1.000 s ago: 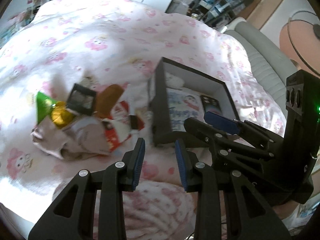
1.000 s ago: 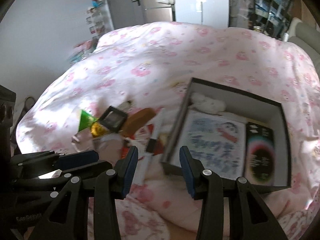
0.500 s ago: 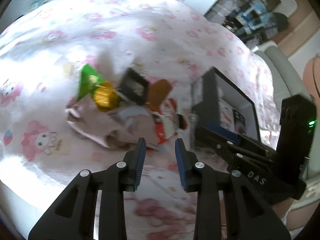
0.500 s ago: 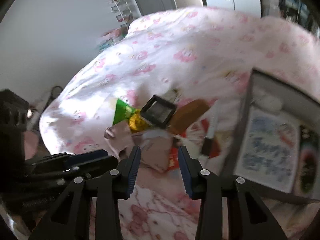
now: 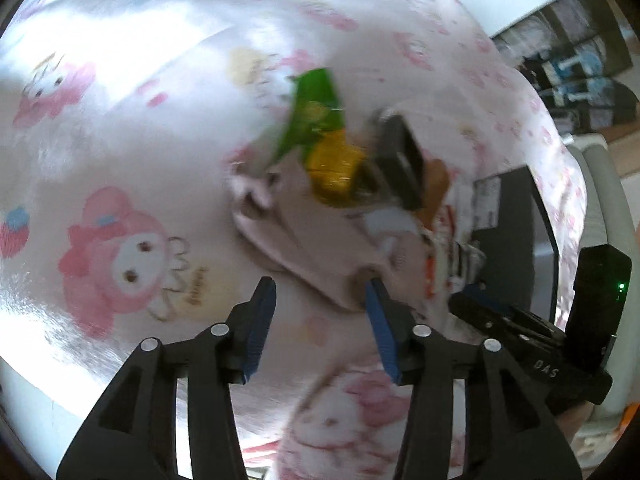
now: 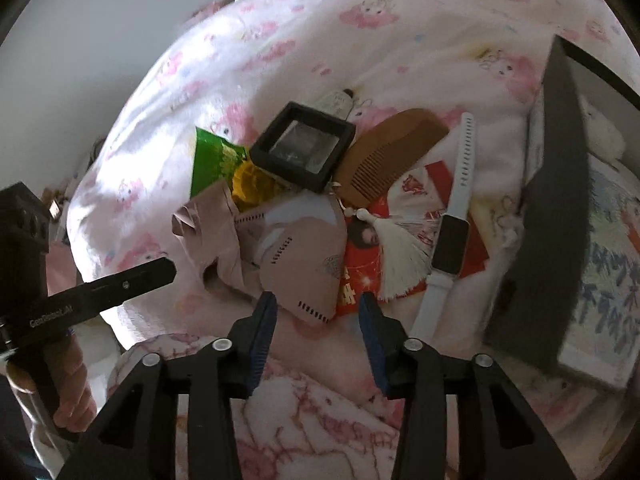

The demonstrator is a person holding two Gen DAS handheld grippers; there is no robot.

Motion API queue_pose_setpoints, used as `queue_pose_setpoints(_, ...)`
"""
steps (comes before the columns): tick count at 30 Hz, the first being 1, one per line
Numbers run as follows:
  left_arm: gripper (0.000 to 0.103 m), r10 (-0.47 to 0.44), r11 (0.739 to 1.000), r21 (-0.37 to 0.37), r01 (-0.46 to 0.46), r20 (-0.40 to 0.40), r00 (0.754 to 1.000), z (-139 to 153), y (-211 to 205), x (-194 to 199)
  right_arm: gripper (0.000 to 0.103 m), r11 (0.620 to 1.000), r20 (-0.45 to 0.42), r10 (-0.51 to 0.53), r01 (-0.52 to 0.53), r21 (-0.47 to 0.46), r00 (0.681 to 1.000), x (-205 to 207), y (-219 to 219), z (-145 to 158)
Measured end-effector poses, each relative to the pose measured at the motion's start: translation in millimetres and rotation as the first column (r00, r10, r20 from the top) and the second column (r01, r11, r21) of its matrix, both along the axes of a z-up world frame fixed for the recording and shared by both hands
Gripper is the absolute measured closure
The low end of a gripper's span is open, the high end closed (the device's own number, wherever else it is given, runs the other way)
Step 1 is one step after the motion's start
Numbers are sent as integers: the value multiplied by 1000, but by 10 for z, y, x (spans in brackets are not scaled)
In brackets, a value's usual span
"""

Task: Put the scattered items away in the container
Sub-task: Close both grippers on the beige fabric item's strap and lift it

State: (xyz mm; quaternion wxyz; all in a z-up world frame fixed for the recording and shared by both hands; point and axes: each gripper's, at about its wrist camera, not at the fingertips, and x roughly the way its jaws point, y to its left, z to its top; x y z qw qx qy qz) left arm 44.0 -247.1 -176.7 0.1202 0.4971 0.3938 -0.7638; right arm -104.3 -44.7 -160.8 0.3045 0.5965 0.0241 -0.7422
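Observation:
A pile of items lies on the pink patterned bedspread (image 6: 320, 20): a pink face mask (image 6: 296, 252), a green packet (image 6: 212, 156), a gold-wrapped item (image 6: 250, 184), a small black frame box (image 6: 304, 146), a wooden comb (image 6: 384, 156), a red card (image 6: 396, 240) and a white smart band (image 6: 454, 220). The black container (image 6: 556, 208) stands right of the pile with paper items inside. My right gripper (image 6: 318, 312) is open just before the mask. My left gripper (image 5: 320, 300) is open, its right fingertip at the mask (image 5: 320, 248).
The left gripper's body (image 6: 100, 292) and the holding hand (image 6: 68, 384) show at the left of the right wrist view. The right gripper's body (image 5: 560, 332) shows at the right of the left wrist view. A white tube (image 6: 336, 100) lies behind the frame box. Shelves (image 5: 580, 60) stand beyond the bed.
Both grippers have moved left from the container and closer to the pile. The pile now fills the centre of both views. Both stay open.

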Motion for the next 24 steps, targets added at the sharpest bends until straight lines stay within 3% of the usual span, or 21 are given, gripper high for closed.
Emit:
queue_pose_setpoints(3, 45, 62, 998, 32, -62, -19, 998, -97, -160, 15, 51, 1000, 59, -4, 4, 5, 998, -100, -58, -148)
queue_pose_setpoints(7, 48, 106, 993, 46, -105, -23, 994, -281, -312, -118, 51, 1000, 180, -6, 5, 5, 984, -227, -136, -451)
queue_pose_setpoints(8, 61, 111, 993, 53, -110, -17, 994, -316, -317, -139, 51, 1000, 198, -10, 11, -4, 980, -254, -143, -503)
queue_pose_setpoints(9, 91, 106, 992, 69, -106, -1, 994, -347, -303, -165, 51, 999, 209, -18, 24, -27, 978, -280, -141, -525)
queue_pose_setpoints(10, 100, 89, 991, 97, -89, 12, 996, -351, -247, -182, 56, 998, 212, -19, 31, -53, 977, -291, -138, -513)
queue_pose_setpoints(11, 100, 77, 993, 93, -75, -10, 997, -289, -192, -173, 79, 995, 207, -14, 33, -89, 978, -294, -135, -474)
queue_pose_setpoints(14, 100, 29, 999, 40, -26, -80, 996, 3, 27, -78, 94, 990, 133, -13, 31, -137, 991, -226, -80, -261)
queue_pose_setpoints(17, 100, -6, 998, 55, 12, -121, 993, 127, 102, 23, 96, 980, 59, -17, 28, -196, 998, -108, 54, 8)
queue_pose_setpoints(20, 97, -14, 1000, 25, 16, -95, 995, 113, 44, 65, 96, 967, 70, -22, 38, -252, 997, -48, 154, 107)
queue_pose_setpoints(22, 84, -1, 1000, 16, 2, -42, 999, 51, -37, 42, 96, 974, 72, -28, 43, -223, 997, -59, 154, 60)
queue_pose_setpoints(24, 54, 16, 1000, 21, -15, -42, 999, -4, -108, 27, 94, 981, 108, -52, 71, -181, 993, -111, 155, -71)
